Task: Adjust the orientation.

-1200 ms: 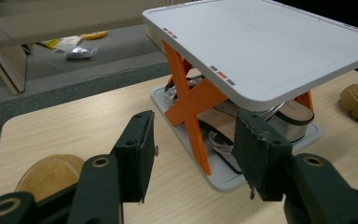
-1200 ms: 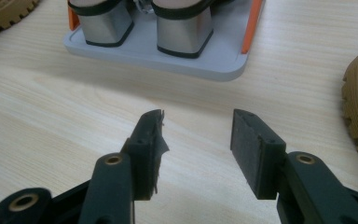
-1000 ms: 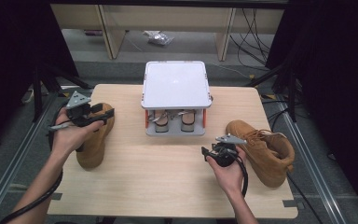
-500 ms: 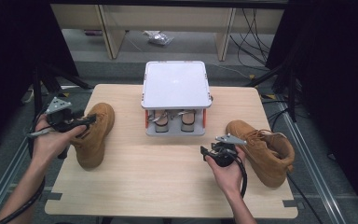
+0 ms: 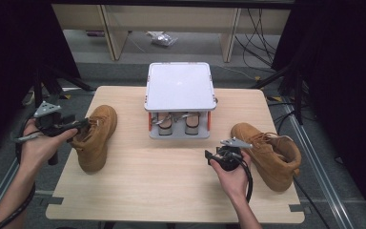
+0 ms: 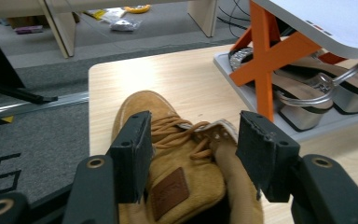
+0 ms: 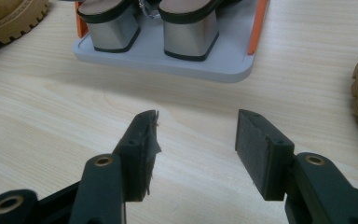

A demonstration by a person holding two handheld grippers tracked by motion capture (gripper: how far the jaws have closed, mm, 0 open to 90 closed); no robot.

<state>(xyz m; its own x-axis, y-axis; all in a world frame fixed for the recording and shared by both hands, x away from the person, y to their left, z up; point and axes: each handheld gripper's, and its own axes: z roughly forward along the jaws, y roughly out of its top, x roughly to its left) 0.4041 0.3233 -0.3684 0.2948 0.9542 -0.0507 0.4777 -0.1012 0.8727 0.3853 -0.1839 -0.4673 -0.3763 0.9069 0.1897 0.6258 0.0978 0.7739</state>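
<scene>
A tan lace-up boot (image 5: 95, 138) lies on the left of the wooden table (image 5: 162, 176), toe towards the front edge. My left gripper (image 5: 74, 126) is held level at the boot's left side. In the left gripper view it (image 6: 196, 154) stands open, with the boot's collar and laces (image 6: 177, 186) seen between the jaws and no pad pressing on them. The second tan boot (image 5: 269, 152) lies at the right. Just left of it my right gripper (image 5: 212, 156) hovers over bare wood; its jaws (image 7: 196, 140) have just been opening a little, with nothing between them.
A small shoe rack (image 5: 180, 86) with a white top and orange legs stands at the table's back centre. A pair of block-heel sandals (image 5: 174, 121) sits on its lower tray (image 7: 163, 65). Dark curtains flank the table, and cables lie on the floor behind it.
My left gripper has drawn back to the left, from over the left boot's collar to beside it. The right hand and both boots have stayed put.
</scene>
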